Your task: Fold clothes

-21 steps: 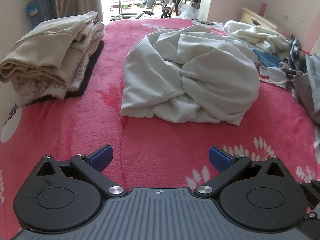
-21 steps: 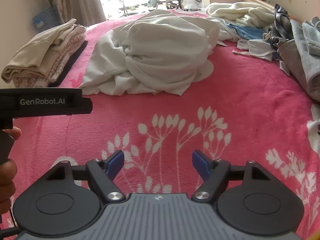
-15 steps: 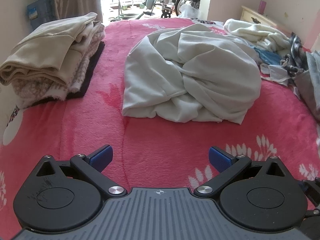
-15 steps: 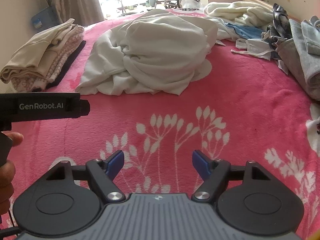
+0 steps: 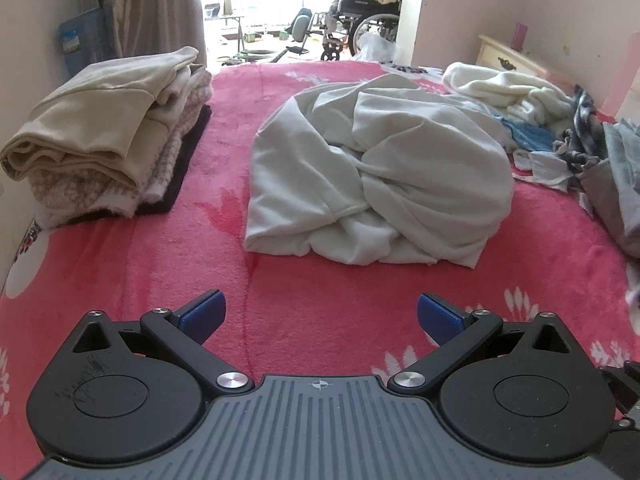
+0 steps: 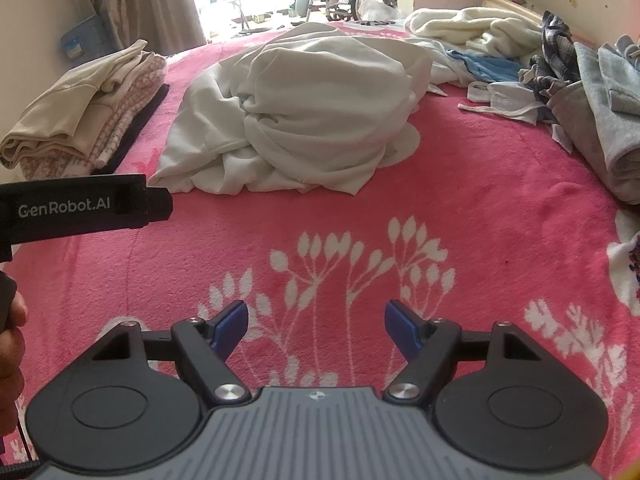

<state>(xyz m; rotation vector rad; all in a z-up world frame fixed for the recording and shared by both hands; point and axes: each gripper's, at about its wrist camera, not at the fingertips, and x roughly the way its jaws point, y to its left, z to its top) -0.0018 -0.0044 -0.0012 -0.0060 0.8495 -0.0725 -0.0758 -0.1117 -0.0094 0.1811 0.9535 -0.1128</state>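
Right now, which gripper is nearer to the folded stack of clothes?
Left. The left gripper has the folded stack just ahead to its left. The right gripper sits further right on the blanket, beyond the left one.

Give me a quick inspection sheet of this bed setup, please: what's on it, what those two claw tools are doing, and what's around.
Surface: pink floral blanket covering the bed.
Job's things: crumpled white garment in the middle, unfolded; folded stack at the left edge, beige piece on top.
Clutter: loose pile of unfolded clothes along the right side, white, blue, plaid and grey.
Grippers: left gripper and right gripper both open, empty, short of the white garment.
Cables: thin dark cord at the lower left edge of the right view; not clear what it is.
Surroundings: curtain, wheelchair, nightstand.
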